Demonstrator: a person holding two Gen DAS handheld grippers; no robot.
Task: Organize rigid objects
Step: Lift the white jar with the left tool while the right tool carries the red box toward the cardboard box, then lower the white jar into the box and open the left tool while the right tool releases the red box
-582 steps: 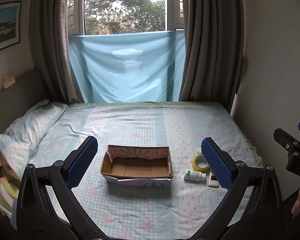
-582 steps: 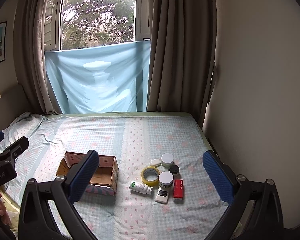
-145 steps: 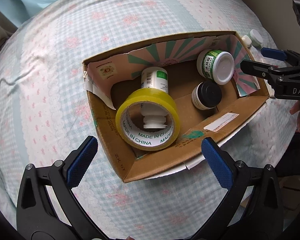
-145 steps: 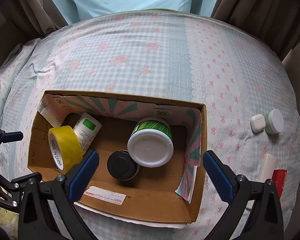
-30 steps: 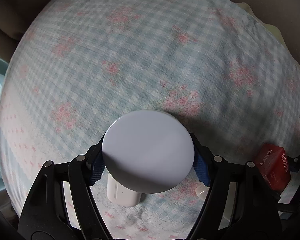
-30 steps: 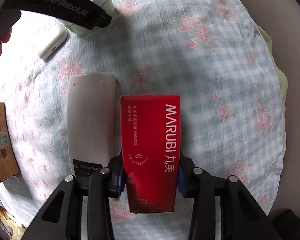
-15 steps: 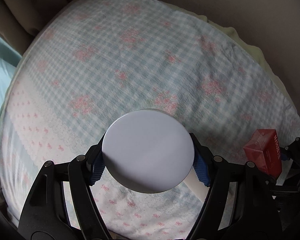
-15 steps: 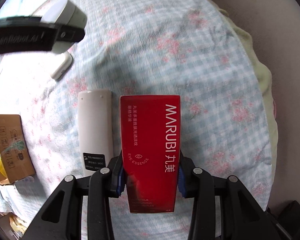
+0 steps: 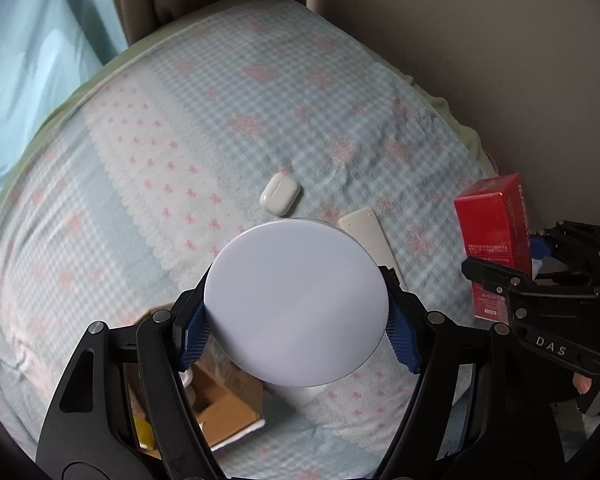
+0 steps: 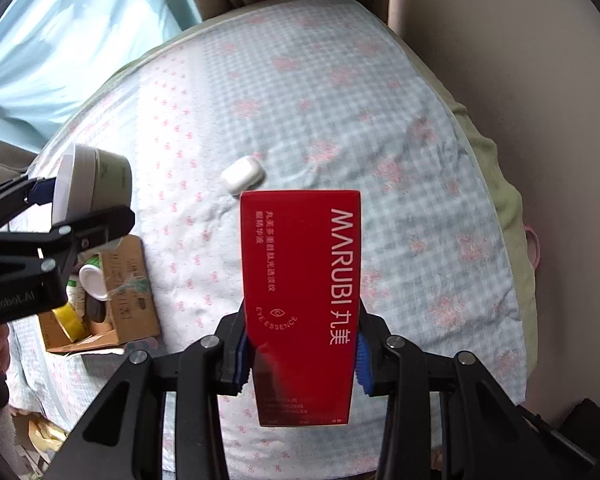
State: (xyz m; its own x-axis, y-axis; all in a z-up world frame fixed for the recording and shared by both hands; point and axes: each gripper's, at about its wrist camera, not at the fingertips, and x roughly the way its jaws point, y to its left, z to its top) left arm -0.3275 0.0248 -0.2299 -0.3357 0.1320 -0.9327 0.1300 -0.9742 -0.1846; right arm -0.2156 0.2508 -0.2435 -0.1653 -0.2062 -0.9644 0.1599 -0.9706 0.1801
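Left gripper [image 9: 296, 320] pinches the white-lidded jar [image 9: 296, 304]; right gripper [image 10: 300, 354] clamps the red box [image 10: 300, 300]; cardboard box [image 10: 132, 292] at nine o'clock already holds several items; earbud case [image 9: 280, 199] and probably a remote [image 9: 366, 236] remain on the bed.

The box [image 10: 300, 280] is red with white letters. The bedsheet [image 10: 380, 140] has blue-and-white checks and pink flowers.

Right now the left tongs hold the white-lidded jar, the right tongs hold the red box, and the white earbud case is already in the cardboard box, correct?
Not quite: the white earbud case lies on the bedspread, outside the cardboard box, as the right wrist view shows. The left tongs do hold the white-lidded jar, and the right tongs hold the red box.
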